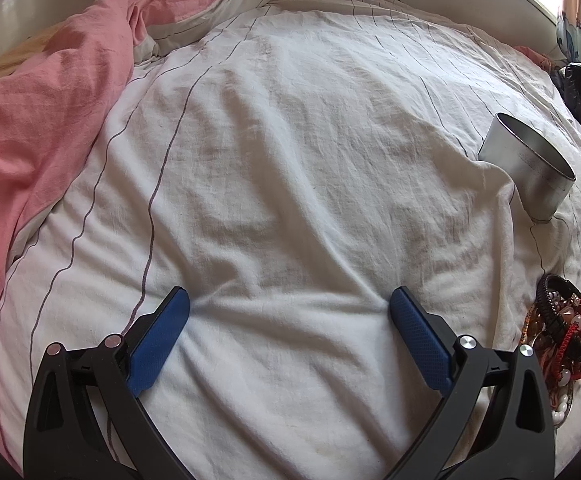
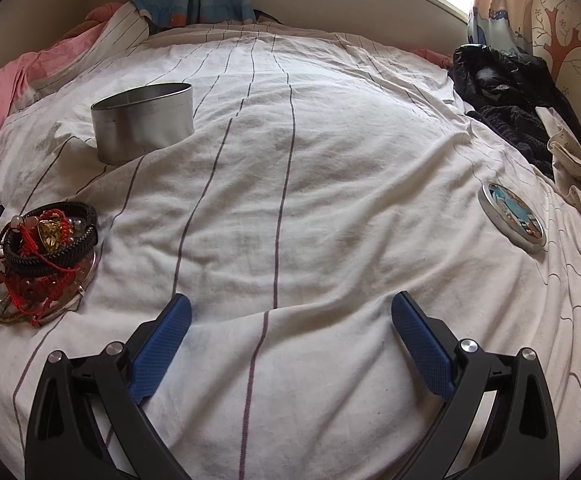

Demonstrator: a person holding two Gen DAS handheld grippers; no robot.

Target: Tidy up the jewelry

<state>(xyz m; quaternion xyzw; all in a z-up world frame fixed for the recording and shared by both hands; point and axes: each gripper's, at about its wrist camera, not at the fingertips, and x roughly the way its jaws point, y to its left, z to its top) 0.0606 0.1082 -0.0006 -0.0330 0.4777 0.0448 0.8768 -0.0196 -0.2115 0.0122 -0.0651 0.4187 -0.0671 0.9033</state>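
Right wrist view, far left: jewelry pile (image 2: 34, 264) of bracelets and beads on the sheet (image 2: 330, 200), ahead-left of the right gripper (image 2: 290, 316).
Tin (image 2: 144, 120): upright and uncovered, beyond the pile.
Right gripper: jaws wide apart, holding nothing.
Lid (image 2: 512, 218): far right, well apart from the tin.
Left gripper (image 1: 288, 308): also spread and holding nothing.
Nearer tool: the pile (image 1: 562, 332) is just beside the left gripper's right finger, so the left seems nearer.
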